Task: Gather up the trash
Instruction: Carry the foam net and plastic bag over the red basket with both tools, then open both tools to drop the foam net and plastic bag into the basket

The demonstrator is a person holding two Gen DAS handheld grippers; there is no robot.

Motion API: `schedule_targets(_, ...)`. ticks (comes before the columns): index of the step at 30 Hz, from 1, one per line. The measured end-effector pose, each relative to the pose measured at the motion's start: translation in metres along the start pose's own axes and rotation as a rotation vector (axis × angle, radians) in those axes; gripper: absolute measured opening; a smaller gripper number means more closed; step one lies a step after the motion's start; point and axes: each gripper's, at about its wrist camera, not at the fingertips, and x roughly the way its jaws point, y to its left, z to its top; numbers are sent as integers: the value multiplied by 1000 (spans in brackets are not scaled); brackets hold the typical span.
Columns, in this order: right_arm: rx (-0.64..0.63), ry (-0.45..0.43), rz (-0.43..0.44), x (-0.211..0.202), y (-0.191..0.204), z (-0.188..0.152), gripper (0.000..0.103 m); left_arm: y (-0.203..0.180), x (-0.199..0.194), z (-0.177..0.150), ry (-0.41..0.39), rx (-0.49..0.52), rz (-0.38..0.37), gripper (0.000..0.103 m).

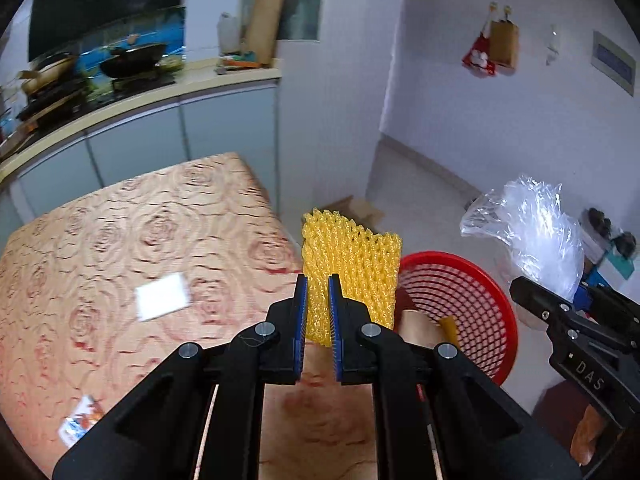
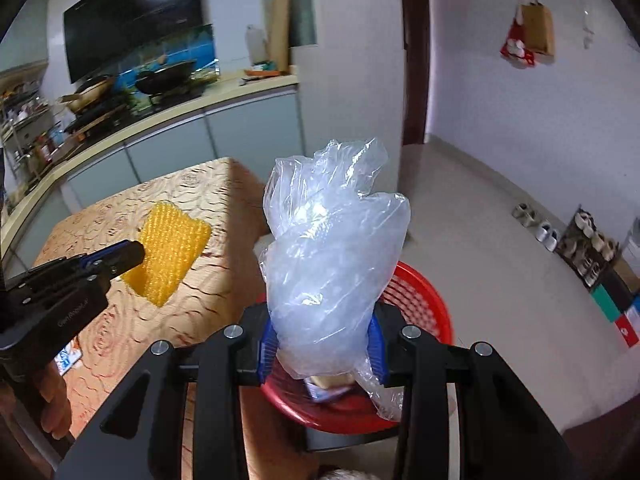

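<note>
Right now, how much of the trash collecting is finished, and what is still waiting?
Done: some scraps already lie in the red basket. In hand: the left gripper is shut on the yellow foam net, and the right gripper is shut on the clear plastic bag, above the basket. Left: a white paper and a small printed packet remain on the table.

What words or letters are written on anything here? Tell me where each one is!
"DAS": white letters on the black body of the right hand-held gripper, seen from the left wrist.
Faint grey print on the black left hand-held gripper: too blurred to read.
Small blue-and-orange printed packet on the rose-patterned table: too blurred to read.
</note>
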Motion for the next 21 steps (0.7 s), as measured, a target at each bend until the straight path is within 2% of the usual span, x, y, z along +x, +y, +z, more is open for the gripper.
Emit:
schedule_targets(5, 17, 37, -27, 12, -25, -8, 35, -34, 29, -5, 46, 28, -36, 11)
schedule_targets(11, 38, 72, -30, 27, -44, -13, 35, -61, 57, -14, 97, 64, -44, 11)
schedule_targets(21, 38, 124, -28, 51, -49, -23, 36, -69, 82, -21, 154, 92, -51, 11)
